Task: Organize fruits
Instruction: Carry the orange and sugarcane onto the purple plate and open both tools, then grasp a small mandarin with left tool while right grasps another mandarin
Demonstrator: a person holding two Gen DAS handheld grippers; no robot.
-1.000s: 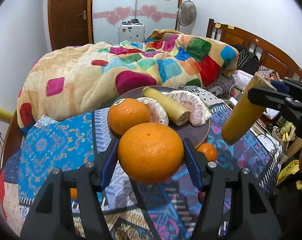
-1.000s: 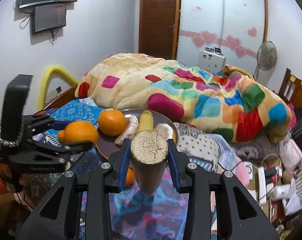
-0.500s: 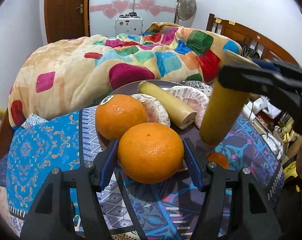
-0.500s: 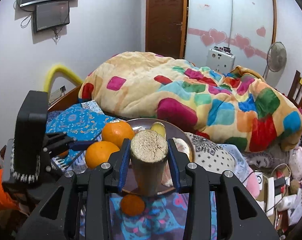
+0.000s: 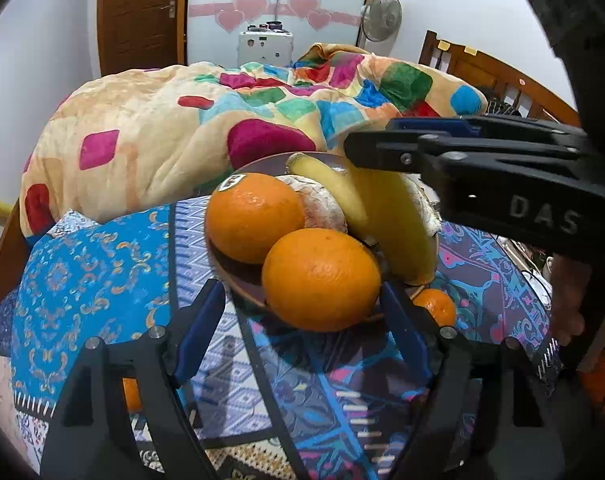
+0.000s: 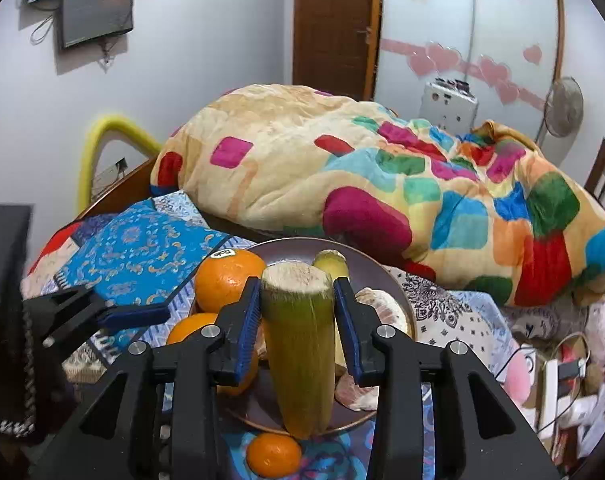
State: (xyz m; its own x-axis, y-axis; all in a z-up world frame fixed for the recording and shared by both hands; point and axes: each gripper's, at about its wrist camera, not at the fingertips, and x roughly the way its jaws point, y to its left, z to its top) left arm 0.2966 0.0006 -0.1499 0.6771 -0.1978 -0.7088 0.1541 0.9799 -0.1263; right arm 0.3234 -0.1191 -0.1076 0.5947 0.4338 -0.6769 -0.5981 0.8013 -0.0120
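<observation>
While the left gripper, jaws spread, leaves its orange at the plate's near edge, the right gripper pinches a sugarcane piece above; crowding could roll that orange off.

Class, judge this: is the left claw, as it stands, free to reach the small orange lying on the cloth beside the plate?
Probably not: the left claw stands open around a large orange, blocking the small orange.

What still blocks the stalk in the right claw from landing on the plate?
Little visible: the stalk hangs over the plate, with the peeled fruit and the two oranges crowding either side of the spot.
</observation>
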